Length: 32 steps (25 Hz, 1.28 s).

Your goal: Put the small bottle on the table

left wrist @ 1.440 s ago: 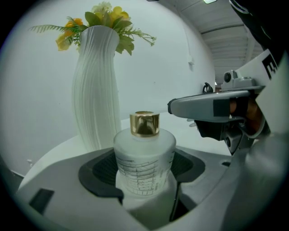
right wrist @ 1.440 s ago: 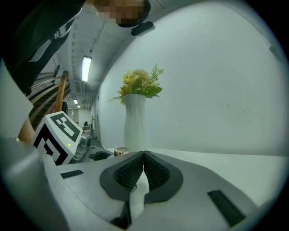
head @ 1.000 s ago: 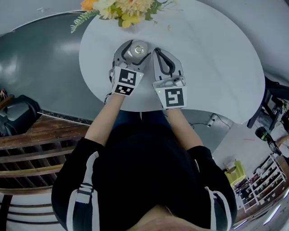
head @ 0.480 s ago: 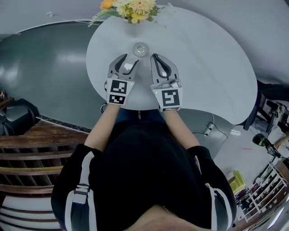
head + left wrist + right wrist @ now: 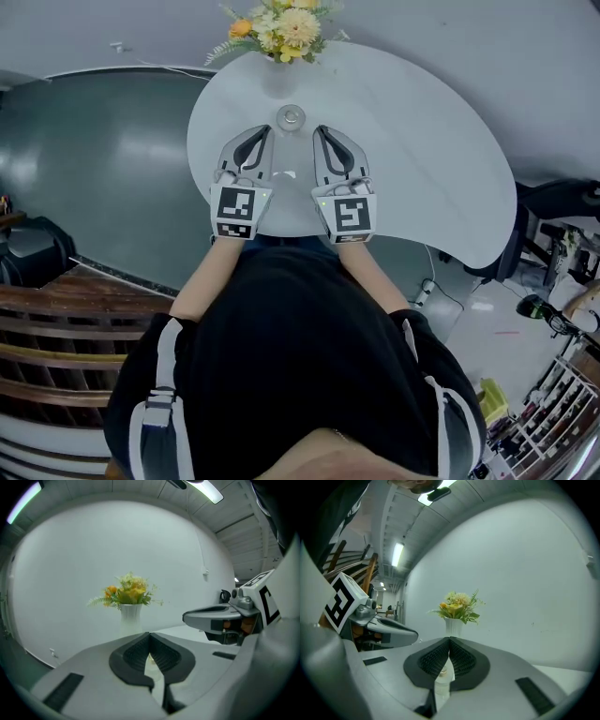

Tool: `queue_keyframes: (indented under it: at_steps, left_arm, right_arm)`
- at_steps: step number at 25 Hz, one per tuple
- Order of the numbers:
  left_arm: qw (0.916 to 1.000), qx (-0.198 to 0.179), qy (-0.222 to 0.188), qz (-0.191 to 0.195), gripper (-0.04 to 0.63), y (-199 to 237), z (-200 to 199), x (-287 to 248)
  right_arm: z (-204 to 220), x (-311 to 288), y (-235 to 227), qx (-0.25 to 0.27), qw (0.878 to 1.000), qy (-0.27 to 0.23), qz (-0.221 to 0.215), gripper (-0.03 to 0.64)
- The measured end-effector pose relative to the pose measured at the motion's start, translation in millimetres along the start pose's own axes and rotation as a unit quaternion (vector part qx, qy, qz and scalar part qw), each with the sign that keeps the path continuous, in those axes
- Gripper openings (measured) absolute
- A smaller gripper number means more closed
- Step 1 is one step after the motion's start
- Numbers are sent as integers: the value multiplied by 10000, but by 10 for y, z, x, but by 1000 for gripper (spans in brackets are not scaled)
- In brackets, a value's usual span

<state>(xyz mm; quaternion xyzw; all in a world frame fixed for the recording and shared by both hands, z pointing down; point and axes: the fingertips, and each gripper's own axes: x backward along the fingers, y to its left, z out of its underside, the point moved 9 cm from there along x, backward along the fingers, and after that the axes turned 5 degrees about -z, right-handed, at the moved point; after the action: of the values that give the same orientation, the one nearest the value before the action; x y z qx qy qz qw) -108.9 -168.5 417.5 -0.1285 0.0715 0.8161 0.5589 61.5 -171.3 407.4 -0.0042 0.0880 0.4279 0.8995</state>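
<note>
Bottle (image 5: 291,117) upright near tabletop's (image 5: 422,169) far edge; left claw (image 5: 266,129) and right claw (image 5: 318,129) closed, empty, held clear, probably to avoid toppling it.

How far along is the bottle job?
Done, it seems: the small clear bottle stands on the round white table, by the white flower vase. In hand: nothing; the left gripper has just closed its jaws empty, the right gripper is shut too, both apart from the bottle. Left: probably nothing.
</note>
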Motion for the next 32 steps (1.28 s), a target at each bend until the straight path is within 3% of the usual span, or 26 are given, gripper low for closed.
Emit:
queue_keyframes:
  at_steps: [6,12,15,22,32]
  left_arm:
    - [9994,208,-268,-72,8,19,-353,205]
    - [9983,105,-556,-138,8,-21,-641,417]
    - [9977,78,-663,-155,8,-56,-724,532]
    - [9962,65,-800,-350,8,-123,-868,745]
    - [9963,61,-806,-277,8,-210,-815,827]
  right_arm:
    - [-284,121,-4,-3,9997,-162,192,21]
    - [-571,273,22,152,9988,-377,285,21]
    - [-671,392,61,119,9988,-252,408,21]
    - [-774,570,72,185,9975,-439,528,21]
    - [-774,631,177,166,9985,-393,343,21]
